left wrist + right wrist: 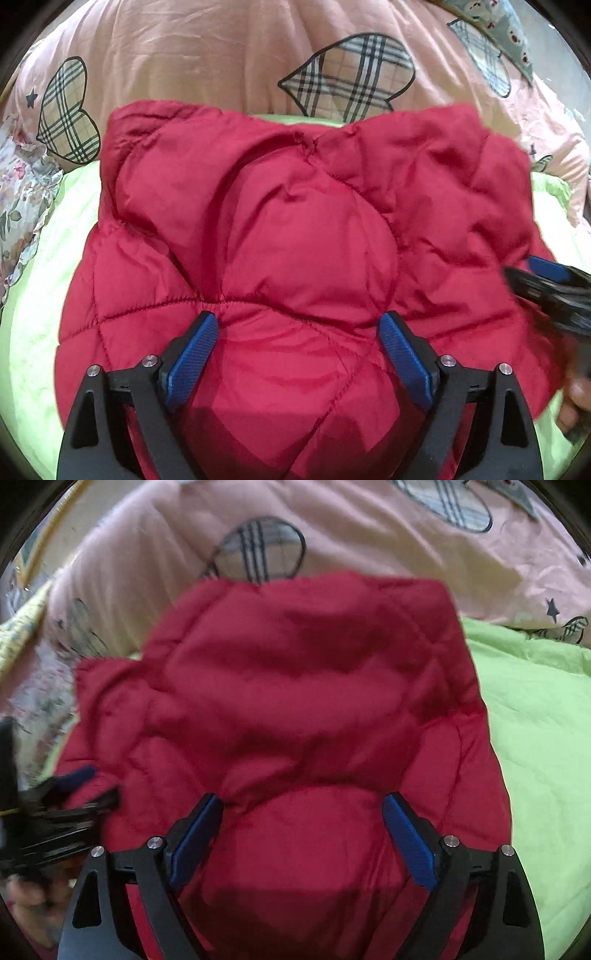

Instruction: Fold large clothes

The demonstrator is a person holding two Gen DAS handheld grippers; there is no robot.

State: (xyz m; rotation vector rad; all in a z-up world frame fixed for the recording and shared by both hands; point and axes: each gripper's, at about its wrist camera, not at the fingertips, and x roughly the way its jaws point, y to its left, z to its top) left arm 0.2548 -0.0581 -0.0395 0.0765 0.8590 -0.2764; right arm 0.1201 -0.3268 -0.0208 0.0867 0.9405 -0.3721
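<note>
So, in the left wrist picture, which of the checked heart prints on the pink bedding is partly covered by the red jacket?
The middle heart: the red jacket hides its lower edge. The left heart shows whole.

Red jacket lower edge cut off

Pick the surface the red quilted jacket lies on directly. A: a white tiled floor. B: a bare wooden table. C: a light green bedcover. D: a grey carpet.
C: the red quilted jacket rests on the light green bedcover, which shows along its edges in both wrist views.
</note>
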